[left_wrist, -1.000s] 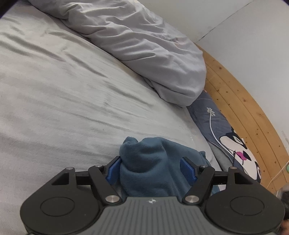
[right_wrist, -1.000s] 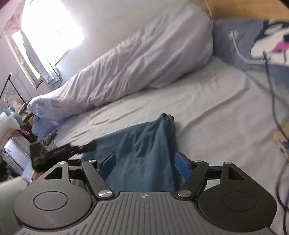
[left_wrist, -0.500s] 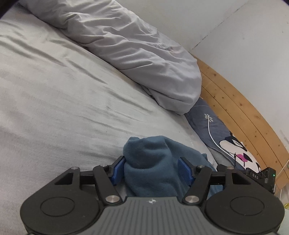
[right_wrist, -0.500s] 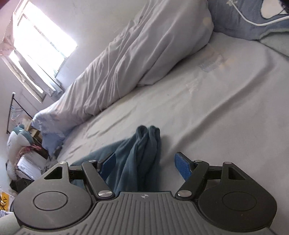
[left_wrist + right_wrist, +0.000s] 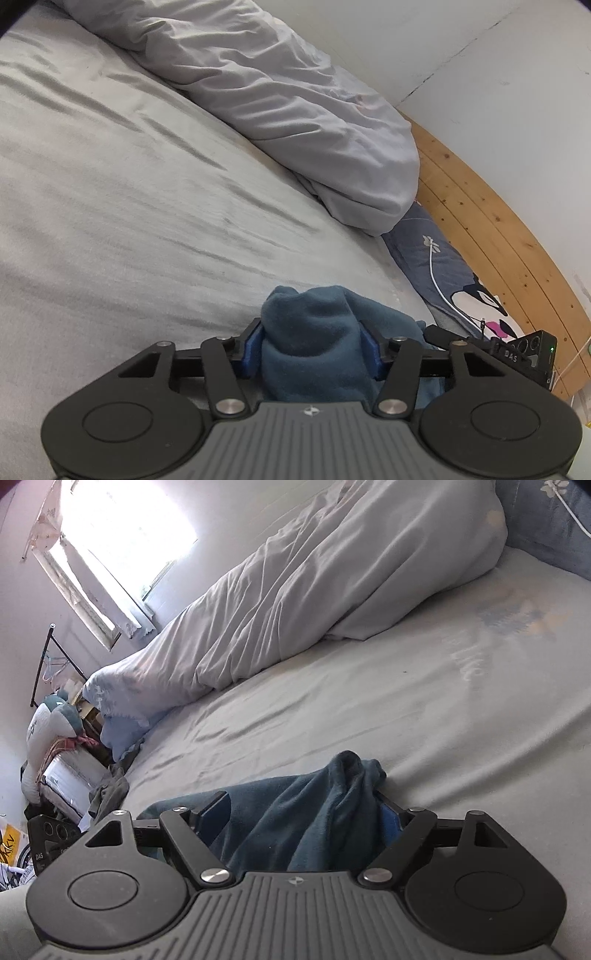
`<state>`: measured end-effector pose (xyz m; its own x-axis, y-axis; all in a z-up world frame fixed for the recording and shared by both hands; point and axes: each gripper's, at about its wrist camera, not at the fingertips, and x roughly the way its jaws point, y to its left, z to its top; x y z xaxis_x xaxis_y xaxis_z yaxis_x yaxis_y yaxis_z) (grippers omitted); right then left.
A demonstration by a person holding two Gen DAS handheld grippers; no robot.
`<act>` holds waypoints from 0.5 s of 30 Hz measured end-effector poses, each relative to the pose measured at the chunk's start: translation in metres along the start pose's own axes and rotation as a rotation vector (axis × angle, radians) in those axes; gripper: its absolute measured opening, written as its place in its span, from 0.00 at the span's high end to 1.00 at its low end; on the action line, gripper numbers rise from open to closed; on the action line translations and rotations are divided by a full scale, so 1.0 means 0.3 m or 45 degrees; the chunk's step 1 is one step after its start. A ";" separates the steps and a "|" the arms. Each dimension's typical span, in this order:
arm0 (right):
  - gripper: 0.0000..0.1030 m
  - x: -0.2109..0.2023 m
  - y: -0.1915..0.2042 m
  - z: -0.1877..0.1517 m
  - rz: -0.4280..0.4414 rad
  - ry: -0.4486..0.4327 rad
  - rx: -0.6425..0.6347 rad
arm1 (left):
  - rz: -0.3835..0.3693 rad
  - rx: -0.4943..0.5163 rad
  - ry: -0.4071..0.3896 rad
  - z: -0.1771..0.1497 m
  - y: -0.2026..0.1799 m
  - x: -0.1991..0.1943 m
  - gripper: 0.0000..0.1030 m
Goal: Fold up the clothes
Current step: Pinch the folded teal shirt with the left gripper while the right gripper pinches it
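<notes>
We work blue fleece garment [image 5: 314, 347] bunched at 6 o'clock on bed [image 5: 129, 206]. Left gripper [image 5: 310, 350] fingers just closing, pads pinching bunched corner for fold. Right gripper [image 5: 301, 823] fingers wide, straddling opposite bunch, not yet clamped.

Garment [image 5: 314, 332] on bed sheet [image 5: 129, 221], duvet [image 5: 288, 110] behind.

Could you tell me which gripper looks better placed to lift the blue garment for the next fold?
Left, probably. The left gripper, jaws just closing, has both pads against a bunched blue garment. The right gripper stands wide around loose cloth.
</notes>
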<state>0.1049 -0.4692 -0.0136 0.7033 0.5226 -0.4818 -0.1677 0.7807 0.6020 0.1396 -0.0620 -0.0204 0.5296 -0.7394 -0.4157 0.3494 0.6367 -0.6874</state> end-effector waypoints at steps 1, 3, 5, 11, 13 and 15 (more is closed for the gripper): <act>0.31 -0.001 -0.003 -0.001 -0.004 -0.001 0.005 | 0.001 -0.005 0.004 0.003 0.002 0.001 0.52; 0.49 -0.004 -0.012 -0.002 -0.015 -0.005 0.023 | 0.006 -0.011 0.009 0.006 0.003 0.002 0.55; 0.60 -0.003 -0.023 -0.004 -0.031 -0.013 0.059 | 0.019 -0.008 0.012 0.007 0.000 0.002 0.59; 0.86 -0.005 0.045 -0.010 -0.125 -0.021 -0.067 | 0.074 0.034 0.005 0.004 -0.038 -0.008 0.71; 0.88 -0.033 0.085 -0.012 -0.161 -0.054 -0.126 | 0.101 0.048 -0.010 0.003 -0.070 -0.025 0.74; 0.89 -0.072 0.139 -0.017 -0.186 -0.092 -0.196 | 0.105 0.066 -0.037 0.004 -0.109 -0.058 0.75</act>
<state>0.0792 -0.4462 0.0189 0.7747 0.3788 -0.5062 -0.1603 0.8921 0.4224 0.1199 -0.0696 0.0100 0.5805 -0.6776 -0.4515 0.3428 0.7064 -0.6193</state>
